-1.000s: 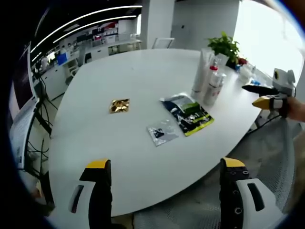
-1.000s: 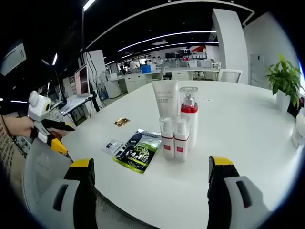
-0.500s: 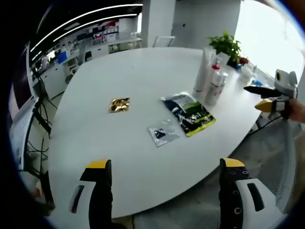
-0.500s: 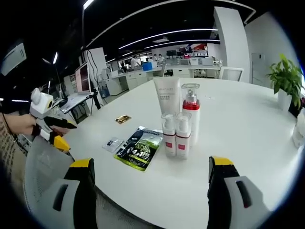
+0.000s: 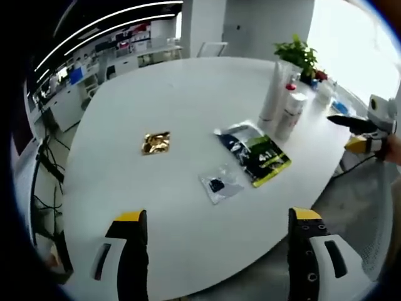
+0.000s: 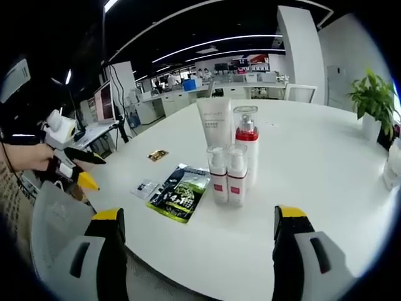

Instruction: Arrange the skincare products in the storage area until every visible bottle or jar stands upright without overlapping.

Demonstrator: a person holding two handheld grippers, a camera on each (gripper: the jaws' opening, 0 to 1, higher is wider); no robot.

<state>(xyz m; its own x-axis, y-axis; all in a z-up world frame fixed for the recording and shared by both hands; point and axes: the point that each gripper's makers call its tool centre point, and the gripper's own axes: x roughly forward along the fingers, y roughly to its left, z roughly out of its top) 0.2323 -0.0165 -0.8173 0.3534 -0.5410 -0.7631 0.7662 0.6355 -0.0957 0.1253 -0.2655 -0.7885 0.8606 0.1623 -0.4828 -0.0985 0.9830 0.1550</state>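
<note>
Left gripper view. Left gripper over the near edge of the white table, jaws wide apart, nothing between them. Gold sachet lies flat, ahead and left of centre. Small clear sachet lies flat nearer the jaws; just beyond it, to its right, the dark green-and-black pouch, also flat. Skincare bottles stand upright in a tight cluster at the far right of the table, well apart from this gripper. Potted plant behind them. Right gripper comes in at the right edge, off the table.

Right gripper view. Left gripper shows at the left edge, held in a hand, jaws spread. Flat packets left of centre: gold sachet, clear sachet, pouch. Right gripper is low at the table edge, jaws wide apart and empty. Straight ahead, near but not touching: two small pump bottles side by side in front, white tube and taller red-collared pump bottle behind. All four upright. Plant far right.
</note>
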